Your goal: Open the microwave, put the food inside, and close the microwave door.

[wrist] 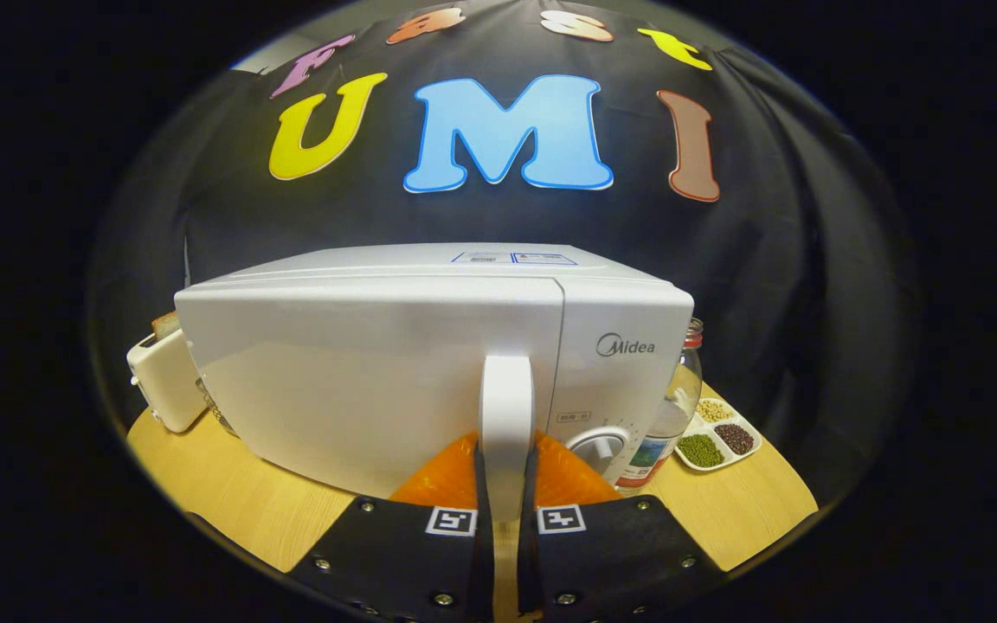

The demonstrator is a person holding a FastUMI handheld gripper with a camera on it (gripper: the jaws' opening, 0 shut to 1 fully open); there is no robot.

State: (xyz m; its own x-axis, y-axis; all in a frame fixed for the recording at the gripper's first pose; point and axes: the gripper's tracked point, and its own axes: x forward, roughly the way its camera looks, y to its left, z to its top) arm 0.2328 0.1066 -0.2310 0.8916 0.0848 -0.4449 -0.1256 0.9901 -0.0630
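A white microwave (395, 346) stands on the wooden table (230, 493), its door flush with the front and its control panel with a round dial (600, 446) to the right. A white vertical door handle (506, 415) runs down the door's right side. My gripper (505, 484) is right at the microwave, shut on the lower part of that handle, with one finger pressed on each side of it. No food item for the microwave is recognisable from here.
A white toaster (165, 376) with a slice of bread stands left of the microwave. To the right are a clear glass jar with a red lid (676, 407) and a white divided dish of beans and grains (717, 437).
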